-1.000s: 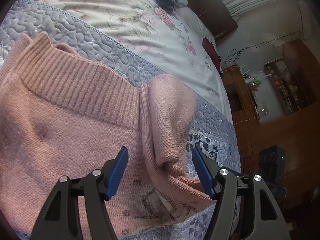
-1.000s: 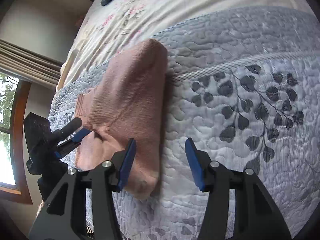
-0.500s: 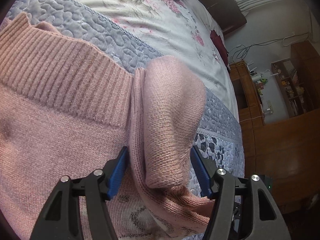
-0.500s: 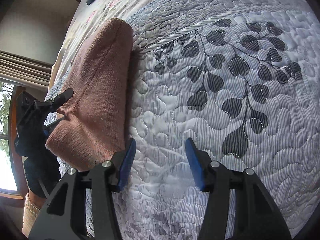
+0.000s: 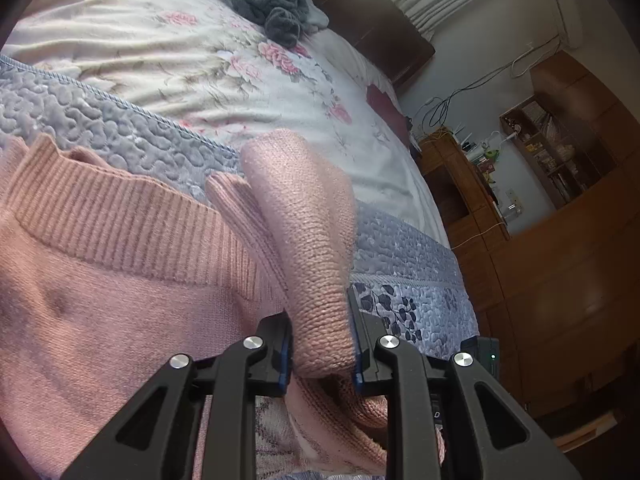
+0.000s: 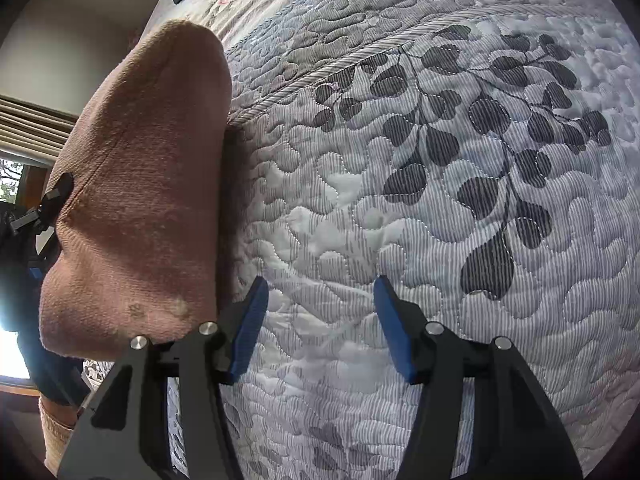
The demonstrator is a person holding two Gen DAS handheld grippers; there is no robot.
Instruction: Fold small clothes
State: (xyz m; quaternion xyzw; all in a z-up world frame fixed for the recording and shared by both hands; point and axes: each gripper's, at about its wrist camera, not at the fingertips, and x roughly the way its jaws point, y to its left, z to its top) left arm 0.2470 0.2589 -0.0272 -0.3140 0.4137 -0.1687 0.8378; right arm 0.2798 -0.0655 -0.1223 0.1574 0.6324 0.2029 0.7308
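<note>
A small pink knit sweater (image 5: 104,288) lies on the quilted bed, its ribbed band across the left of the left wrist view. One sleeve (image 5: 308,240) is bunched up and stands between the blue pads of my left gripper (image 5: 320,344), which is shut on it. In the right wrist view the same pink sweater (image 6: 140,200) rises as a hump at the left. My right gripper (image 6: 316,320) hovers open over the bare quilt just right of it, nothing between its fingers. The left gripper's black body (image 6: 36,216) shows behind the hump.
The grey leaf-patterned quilt (image 6: 440,200) covers the bed's near end, with a floral sheet (image 5: 200,68) beyond. A dark grey garment (image 5: 272,4) is heaped near the headboard. Wooden cabinets and shelves (image 5: 552,200) stand at the right, a window (image 6: 12,184) at the far left.
My left gripper moved forward around the bunched sleeve and shut on it. My right gripper came lower and nearer to the quilt beside the sweater, staying open.
</note>
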